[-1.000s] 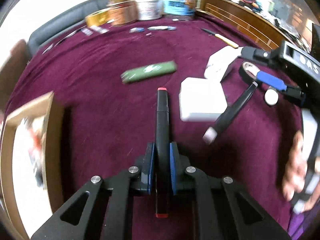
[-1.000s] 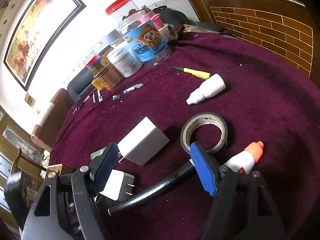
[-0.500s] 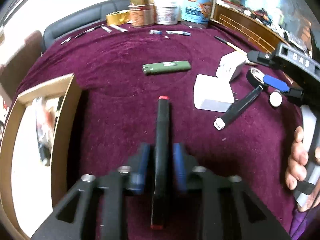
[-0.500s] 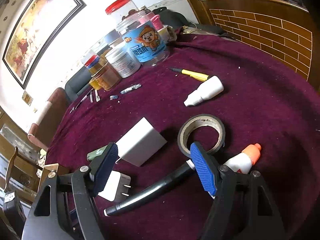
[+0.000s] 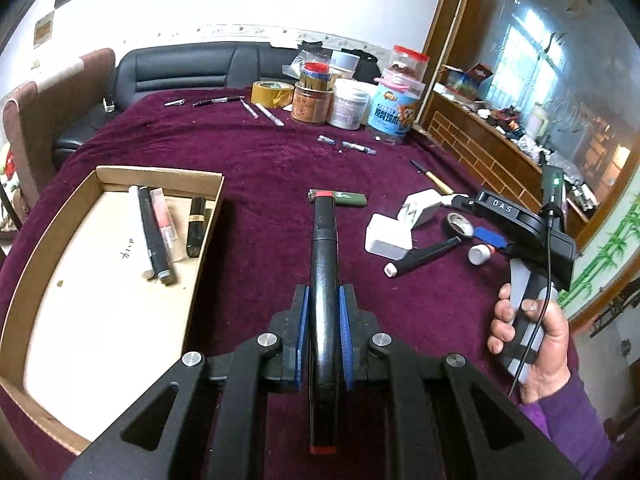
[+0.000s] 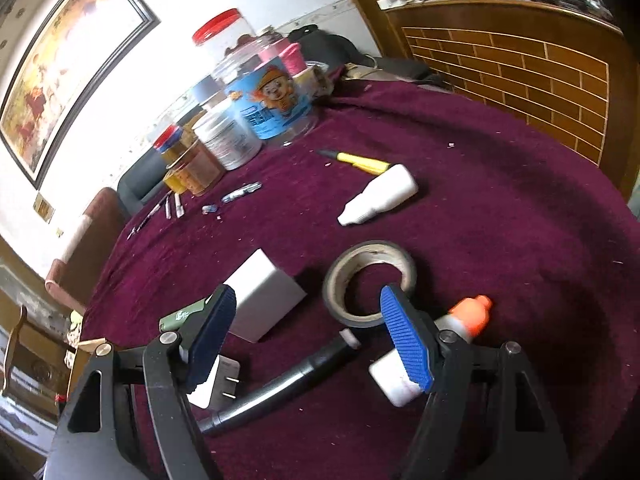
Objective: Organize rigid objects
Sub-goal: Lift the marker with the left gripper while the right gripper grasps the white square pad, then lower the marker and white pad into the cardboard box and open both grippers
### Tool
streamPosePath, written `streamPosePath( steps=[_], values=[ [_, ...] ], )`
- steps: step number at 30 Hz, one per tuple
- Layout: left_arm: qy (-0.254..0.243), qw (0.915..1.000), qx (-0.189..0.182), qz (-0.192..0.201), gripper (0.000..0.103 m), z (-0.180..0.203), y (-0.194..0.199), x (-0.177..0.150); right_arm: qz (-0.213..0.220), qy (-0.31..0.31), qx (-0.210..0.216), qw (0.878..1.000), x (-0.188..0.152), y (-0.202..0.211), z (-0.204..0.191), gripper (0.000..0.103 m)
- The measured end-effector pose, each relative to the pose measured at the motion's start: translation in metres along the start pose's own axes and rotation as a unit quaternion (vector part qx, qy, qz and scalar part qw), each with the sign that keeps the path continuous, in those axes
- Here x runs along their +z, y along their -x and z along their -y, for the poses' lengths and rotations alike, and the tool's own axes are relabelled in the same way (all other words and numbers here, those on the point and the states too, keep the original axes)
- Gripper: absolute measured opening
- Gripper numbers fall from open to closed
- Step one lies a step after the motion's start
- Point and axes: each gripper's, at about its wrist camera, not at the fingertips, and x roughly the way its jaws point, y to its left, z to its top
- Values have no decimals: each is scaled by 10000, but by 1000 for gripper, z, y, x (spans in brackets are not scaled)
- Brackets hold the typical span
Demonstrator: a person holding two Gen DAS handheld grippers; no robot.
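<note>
My left gripper (image 5: 323, 320) is shut on a black marker with red ends (image 5: 324, 240), held in the air above the purple cloth. An open cardboard box (image 5: 160, 174) lies to its left with several pens and a lipstick inside. My right gripper (image 6: 308, 320) stands open over the cloth with nothing between its pads. A second black marker (image 6: 288, 380) lies just under it. Around that marker are a tape roll (image 6: 368, 280), an orange-capped white bottle (image 6: 460, 320), a white charger block (image 6: 264, 292) and a plug adapter (image 6: 216, 384).
A green lighter (image 5: 348, 199), a white dropper bottle (image 6: 380, 196) and a yellow-handled knife (image 6: 360, 160) lie further out. Jars (image 5: 348, 108) and a yellow tape roll (image 5: 272, 94) crowd the far edge, with loose pens (image 5: 264, 114) nearby. A hand (image 5: 532, 340) holds the right gripper.
The left gripper has risen and drawn back with the marker. The cardboard box has come fully into its view. The right gripper has stayed in place, still open.
</note>
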Motion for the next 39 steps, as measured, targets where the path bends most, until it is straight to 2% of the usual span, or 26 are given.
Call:
streamPosePath(
  steps=[3, 7, 11, 15, 18, 22, 23, 24, 25, 32, 39],
  values=[
    [116, 9998, -163, 64, 11, -9, 6, -1, -212, 90, 123, 9997, -1, 7, -3, 75],
    [324, 9989, -313, 97, 11, -22, 6, -2, -809, 585, 326, 9945, -5, 1, -26, 75],
    [498, 9982, -281, 159, 11, -39, 13, -7, -1224, 1365, 329, 9825, -17, -11, -65, 75],
    [737, 9969, -59, 267, 12, -67, 25, -9, -1602, 2149, 79, 9634, -33, -36, -105, 74],
    [961, 9948, 112, 307, 12, -89, 31, -13, -1699, 2386, -248, 9558, -43, -52, -117, 74],
    [1219, 9917, 287, 295, 12, -114, 33, -17, -1839, 2255, -409, 9558, -49, -67, -119, 74],
    [1263, 9910, 339, 294, 12, -120, 33, -18, -1856, 2282, -525, 9543, -51, -68, -119, 73],
    [1284, 9906, 376, 287, 12, -123, 32, -18, -1770, 2372, -699, 9526, -53, -67, -122, 60],
    [1308, 9901, 430, 273, 12, -128, 31, -18, -1750, 2407, -747, 9518, -53, -68, -124, 61],
    [1464, 9872, 636, -40, 12, -159, 17, -7, -1638, 2129, -494, 9620, -43, -50, -121, 60],
    [1347, 9861, 881, -422, 12, -191, -15, 24, -1412, 2223, 147, 9646, -35, -23, -162, 61]
  ],
)
